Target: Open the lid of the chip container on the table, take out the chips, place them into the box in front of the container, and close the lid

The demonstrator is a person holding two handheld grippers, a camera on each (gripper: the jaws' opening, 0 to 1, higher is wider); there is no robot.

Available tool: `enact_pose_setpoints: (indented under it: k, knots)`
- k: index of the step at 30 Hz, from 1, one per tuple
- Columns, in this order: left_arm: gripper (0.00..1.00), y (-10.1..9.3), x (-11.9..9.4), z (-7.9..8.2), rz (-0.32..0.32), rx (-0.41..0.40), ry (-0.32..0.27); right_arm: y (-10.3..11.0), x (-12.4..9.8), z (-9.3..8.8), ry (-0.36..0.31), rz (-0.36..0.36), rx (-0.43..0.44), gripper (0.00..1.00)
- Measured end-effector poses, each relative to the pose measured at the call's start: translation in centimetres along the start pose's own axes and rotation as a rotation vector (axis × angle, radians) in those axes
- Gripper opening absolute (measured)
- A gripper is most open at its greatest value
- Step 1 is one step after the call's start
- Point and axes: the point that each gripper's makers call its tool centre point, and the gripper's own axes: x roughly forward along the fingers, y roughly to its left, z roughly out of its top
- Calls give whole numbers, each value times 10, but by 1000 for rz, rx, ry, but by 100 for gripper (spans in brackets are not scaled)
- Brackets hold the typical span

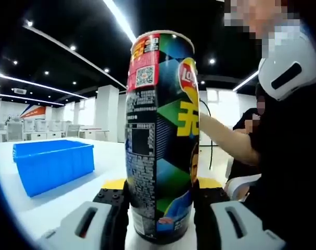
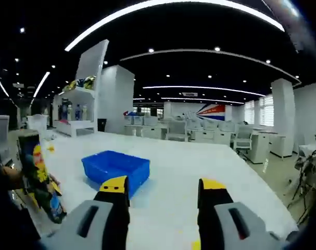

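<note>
Left tool (image 1: 160,213) clamps low on upright chip can (image 1: 160,135), jaws either side of base, steadying it so top stays reachable. Lid (image 1: 163,34) appears still on. Right tool (image 2: 163,200) hangs free above white surface (image 2: 199,156), jaws apart, holding nothing. Blue box (image 2: 116,167) sits near can, ready for chips.

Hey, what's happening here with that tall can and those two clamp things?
A person is working with hand-held tongs in each hand. The left tongs are closed around the lower part of an upright chip can on the white table. The right tongs are open and hold nothing. A blue box waits on the table. I cannot tell whether the can's lid is on.
</note>
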Motion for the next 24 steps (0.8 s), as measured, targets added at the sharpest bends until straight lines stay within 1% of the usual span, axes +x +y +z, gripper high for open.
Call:
enact_pose_setpoints:
  k: [1,2,3,4,5,6,7,8,9,10,11,13,14,16,17,21,23,24]
  knots:
    - [49,0,0,0,2,1,0,19,2,14,2,64,2,44]
    - [49,0,0,0,3,2,0,46,5,34,4,150,-4,42]
    - [49,0,0,0,4,2,1,64,6,44,10,208,-11,40]
    - [49,0,0,0,5,2,0,81,8,50,31,263,-21,36]
    - [49,0,0,0,6,2,1,102,12,52,89,338,-41,34]
    - [49,0,0,0,6,2,2,113,14,50,138,374,-40,33]
    - [49,0,0,0,6,2,3,127,18,45,214,419,-20,31]
    - [49,0,0,0,6,2,3,136,19,41,261,448,-15,30]
    - [49,0,0,0,8,2,4,149,19,33,331,483,-2,28]
    - [49,0,0,0,9,2,4,157,18,27,378,509,4,27]
    - [49,0,0,0,10,3,5,166,16,19,440,535,7,28]
    - [49,-1,-1,0,7,2,6,171,13,6,517,543,-7,27]
    - [49,-1,-1,0,6,2,7,172,13,2,544,537,-7,27]
    - [49,-1,-1,0,6,3,7,176,13,-6,590,536,13,24]
    - [49,-1,0,0,6,3,7,180,10,-11,619,543,39,22]
    - [49,-1,0,0,6,5,7,187,12,-16,664,511,144,14]
    - [49,-1,0,0,8,6,9,190,12,-17,682,503,168,8]
    - [49,-1,0,0,9,7,11,190,12,-17,690,487,162,8]
